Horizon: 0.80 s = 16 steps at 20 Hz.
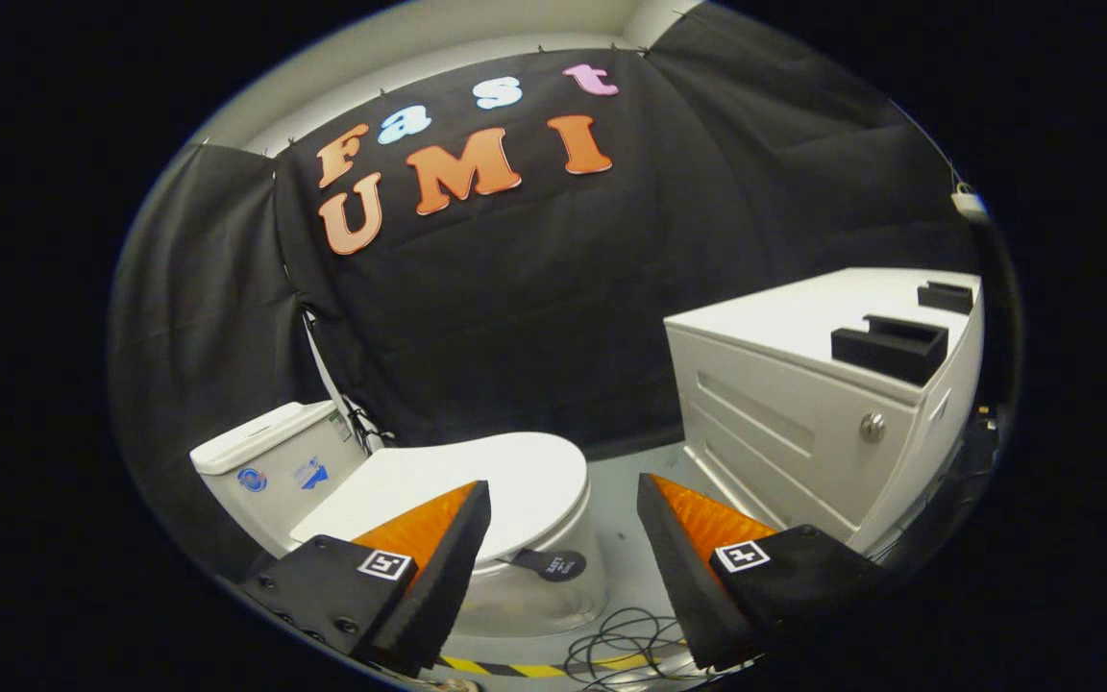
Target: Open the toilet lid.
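A small white toilet stands on the floor below and just ahead of my fingers. Its white lid lies flat and closed over the bowl, and the tank rises behind it at the left. A small black tab sticks out under the lid's front rim. My gripper is open above the toilet's front edge, with nothing between the orange-and-black fingers. The left finger overlaps the lid's near side; the right finger hangs over the floor beside the bowl.
A white drawer cabinet stands to the right of the toilet, with two black blocks on its top. Loose cables and a yellow-black floor tape lie below the bowl. Black cloth closes off the back.
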{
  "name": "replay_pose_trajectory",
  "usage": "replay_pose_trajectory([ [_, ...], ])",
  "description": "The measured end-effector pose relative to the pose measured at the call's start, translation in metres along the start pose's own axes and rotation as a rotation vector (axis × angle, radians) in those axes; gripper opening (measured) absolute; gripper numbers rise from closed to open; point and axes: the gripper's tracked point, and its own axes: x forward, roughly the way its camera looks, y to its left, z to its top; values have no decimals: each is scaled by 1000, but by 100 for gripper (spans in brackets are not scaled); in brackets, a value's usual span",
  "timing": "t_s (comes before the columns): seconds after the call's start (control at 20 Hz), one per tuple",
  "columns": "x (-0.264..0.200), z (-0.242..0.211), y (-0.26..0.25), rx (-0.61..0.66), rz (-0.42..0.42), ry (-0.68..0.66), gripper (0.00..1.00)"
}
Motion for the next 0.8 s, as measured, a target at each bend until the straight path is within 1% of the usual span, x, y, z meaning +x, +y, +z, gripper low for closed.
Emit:
replay_pose_trajectory([
  [0.05,2,-5,-4,48,11,26,98],
  [0.25,15,-26,-30,186,-29,106,97],
  [0.35,22,-42,-33,268,-21,154,97],
  [0.4,27,-54,-35,320,-25,197,97],
  [0.5,26,-84,-39,466,-19,300,97],
  [0.55,37,-98,-57,454,-52,314,97],
  [0.6,36,-110,-65,445,-40,335,97],
  [0.7,29,-129,-54,451,-6,386,97],
  [0.75,32,-128,-36,445,2,403,97],
  [0.8,36,-128,-33,451,5,411,97],
])
